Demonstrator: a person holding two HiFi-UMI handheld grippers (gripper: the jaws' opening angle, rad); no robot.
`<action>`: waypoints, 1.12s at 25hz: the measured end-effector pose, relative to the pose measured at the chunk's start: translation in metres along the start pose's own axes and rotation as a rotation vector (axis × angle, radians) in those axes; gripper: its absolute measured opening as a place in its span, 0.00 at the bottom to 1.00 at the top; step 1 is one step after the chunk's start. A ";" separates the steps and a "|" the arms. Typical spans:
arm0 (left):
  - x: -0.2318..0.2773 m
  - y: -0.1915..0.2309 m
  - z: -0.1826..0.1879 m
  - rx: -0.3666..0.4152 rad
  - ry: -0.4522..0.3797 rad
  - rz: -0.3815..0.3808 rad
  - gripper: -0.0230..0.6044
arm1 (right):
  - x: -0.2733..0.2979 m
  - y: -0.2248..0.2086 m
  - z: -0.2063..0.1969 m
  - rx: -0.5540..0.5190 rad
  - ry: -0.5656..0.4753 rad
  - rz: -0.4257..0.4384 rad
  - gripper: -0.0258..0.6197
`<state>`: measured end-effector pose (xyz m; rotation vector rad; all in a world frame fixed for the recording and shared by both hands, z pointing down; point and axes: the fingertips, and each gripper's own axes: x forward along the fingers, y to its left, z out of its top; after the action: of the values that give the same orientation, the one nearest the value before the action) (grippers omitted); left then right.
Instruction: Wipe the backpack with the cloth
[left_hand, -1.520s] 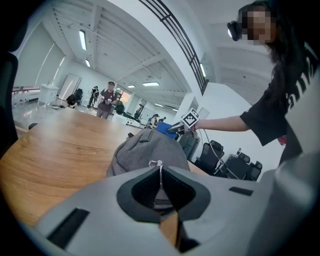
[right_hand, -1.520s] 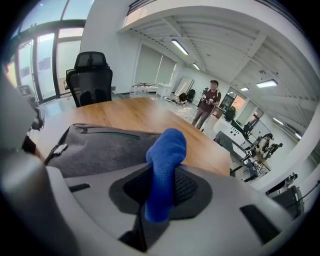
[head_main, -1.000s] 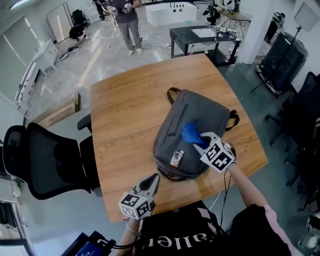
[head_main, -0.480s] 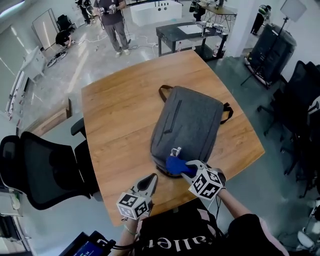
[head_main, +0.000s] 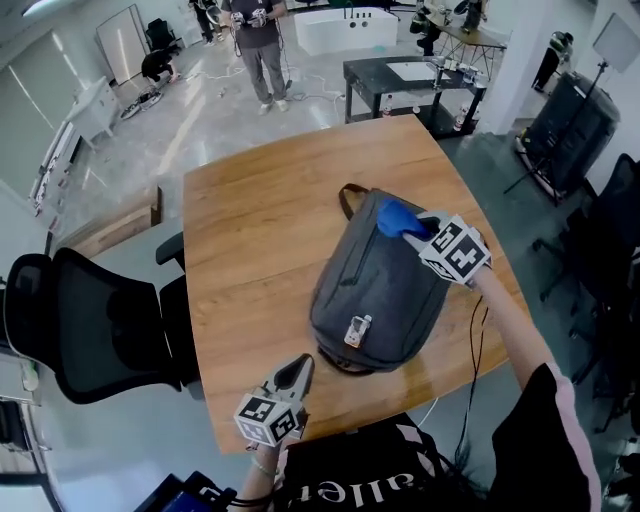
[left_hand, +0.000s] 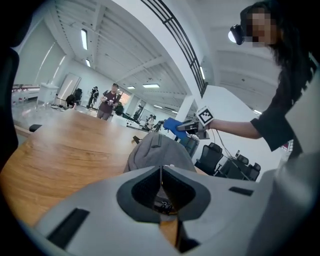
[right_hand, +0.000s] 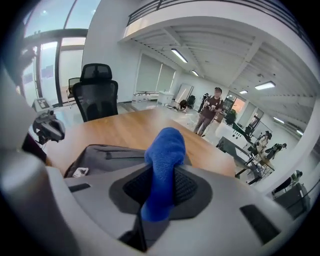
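Observation:
A grey backpack (head_main: 390, 282) lies flat on the wooden table (head_main: 250, 240), its white tag (head_main: 354, 329) toward me. My right gripper (head_main: 415, 225) is shut on a blue cloth (head_main: 396, 217) at the backpack's far top end, near the brown handle (head_main: 347, 192). In the right gripper view the blue cloth (right_hand: 162, 165) sticks up from between the jaws above the backpack (right_hand: 107, 156). My left gripper (head_main: 295, 376) is shut and holds nothing at the table's near edge, left of the bag. The left gripper view shows the backpack (left_hand: 157, 152) ahead.
A black office chair (head_main: 95, 325) stands at the table's left side. A dark side table (head_main: 410, 80) is beyond the far corner. A person (head_main: 258, 45) stands far off on the floor. Black equipment cases (head_main: 570, 115) stand to the right.
My right gripper has carried the cloth from the backpack's near bottom edge up to its far top end. The left gripper has stayed put.

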<state>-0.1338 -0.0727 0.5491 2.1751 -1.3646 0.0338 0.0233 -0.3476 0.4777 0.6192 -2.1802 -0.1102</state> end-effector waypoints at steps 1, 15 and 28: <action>0.001 0.000 0.001 -0.005 -0.006 0.012 0.04 | 0.010 -0.018 0.004 0.012 0.008 -0.001 0.17; -0.006 0.001 -0.004 -0.067 -0.059 0.139 0.04 | 0.116 -0.083 0.004 -0.026 0.231 -0.019 0.17; -0.023 0.011 -0.002 -0.047 -0.047 0.056 0.04 | 0.091 0.073 0.046 -0.311 0.228 0.146 0.17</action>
<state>-0.1535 -0.0561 0.5485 2.1112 -1.4377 -0.0278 -0.0878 -0.3330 0.5343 0.2807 -1.9276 -0.2811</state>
